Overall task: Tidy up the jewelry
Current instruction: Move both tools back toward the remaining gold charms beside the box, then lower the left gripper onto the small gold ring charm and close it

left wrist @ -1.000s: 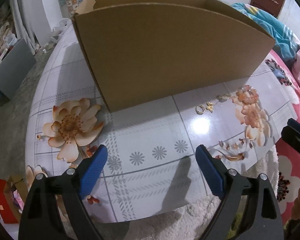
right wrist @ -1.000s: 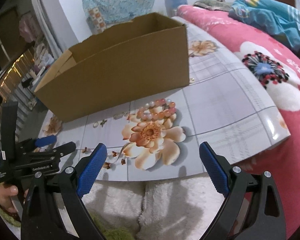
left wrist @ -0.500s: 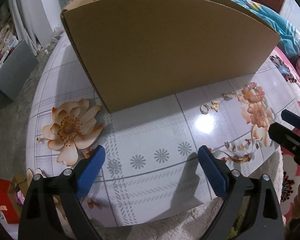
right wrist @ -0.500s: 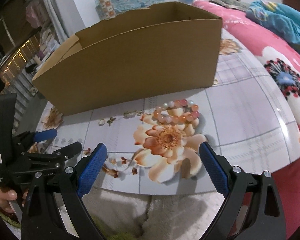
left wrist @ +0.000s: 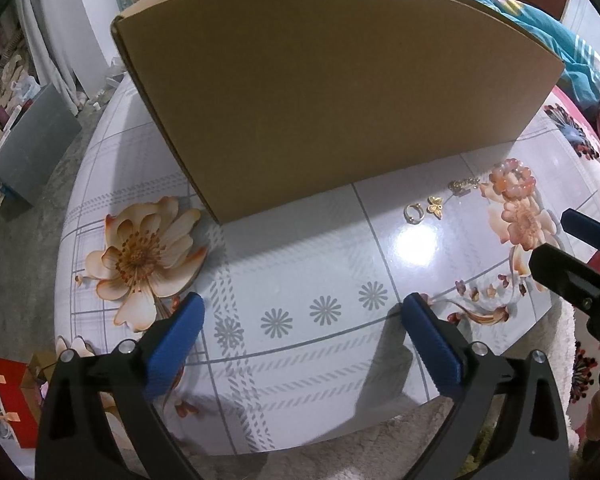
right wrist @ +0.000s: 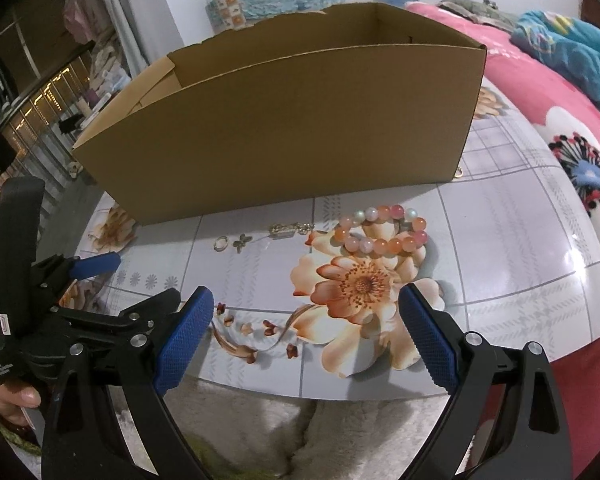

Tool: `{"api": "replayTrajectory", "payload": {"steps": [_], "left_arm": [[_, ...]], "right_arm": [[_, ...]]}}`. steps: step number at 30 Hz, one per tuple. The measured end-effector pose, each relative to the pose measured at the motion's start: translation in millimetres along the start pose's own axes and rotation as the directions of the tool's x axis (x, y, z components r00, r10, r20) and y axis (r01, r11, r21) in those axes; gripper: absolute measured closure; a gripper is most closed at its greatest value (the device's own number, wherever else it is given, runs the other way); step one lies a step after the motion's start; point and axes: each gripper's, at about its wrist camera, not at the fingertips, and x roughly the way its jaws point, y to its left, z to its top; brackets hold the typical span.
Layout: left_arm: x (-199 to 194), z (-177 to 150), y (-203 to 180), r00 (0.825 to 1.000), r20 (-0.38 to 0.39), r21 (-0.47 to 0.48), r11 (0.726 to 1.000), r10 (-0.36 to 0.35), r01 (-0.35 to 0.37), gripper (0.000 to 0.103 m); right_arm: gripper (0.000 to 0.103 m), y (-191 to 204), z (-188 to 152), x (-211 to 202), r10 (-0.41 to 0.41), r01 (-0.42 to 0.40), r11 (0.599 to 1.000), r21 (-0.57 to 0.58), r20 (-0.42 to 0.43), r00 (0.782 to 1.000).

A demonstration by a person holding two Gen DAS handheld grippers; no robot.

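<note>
An open brown cardboard box [left wrist: 332, 92] [right wrist: 284, 132] stands on the floral table. In front of it lie a gold ring [left wrist: 413, 213] [right wrist: 220, 243], a gold butterfly piece [left wrist: 435, 205] [right wrist: 242, 241], a small sparkly piece [left wrist: 464, 184] [right wrist: 292, 229] and a pink bead bracelet [left wrist: 514, 178] [right wrist: 382, 229]. My left gripper [left wrist: 300, 344] is open and empty over the table's front left. My right gripper [right wrist: 306, 336] is open and empty, short of the bracelet. Another small gold piece [right wrist: 458, 173] peeks out at the box's right corner.
The glossy table [left wrist: 300, 264] ends at a front edge just below both grippers, with white fluffy fabric [right wrist: 340, 432] under it. A pink floral bedspread [right wrist: 572, 128] lies to the right. A red bag [left wrist: 8, 400] sits on the floor at the left.
Both grippers have moved forward toward the box and the jewelry, which now look larger and closer. Both stay open. Nothing on the table has moved.
</note>
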Motion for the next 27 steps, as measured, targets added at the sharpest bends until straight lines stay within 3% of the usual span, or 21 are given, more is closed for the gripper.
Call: {"api": "replayTrajectory", "payload": {"steps": [15, 22, 25, 27], "left_arm": [[-3.0, -6.4, 1.6, 0.999, 0.042, 0.012, 1.000, -0.006, 0.005, 0.005], [-5.7, -12.4, 3.9, 0.995, 0.089, 0.096, 0.995, -0.034, 0.026, 0.005], [-14.9, -14.3, -2.3, 0.987, 0.149, 0.150, 0.988, -0.065, 0.042, 0.005], [-27.3, -14.9, -7.4, 0.970, 0.212, 0.189, 0.979, -0.121, 0.081, 0.005]], "right_arm": [[0.014, -5.8, -4.7, -3.9, 0.012, -0.012, 1.000, 0.012, 0.012, 1.000], [0.014, -8.2, -8.7, -11.2, 0.033, -0.033, 0.999, 0.006, 0.039, 0.999], [0.014, -9.8, -9.5, -13.3, 0.041, -0.041, 0.999, 0.003, 0.047, 0.998], [0.014, -10.6, -10.2, -14.8, 0.048, -0.048, 0.999, -0.002, 0.055, 0.997]]}}
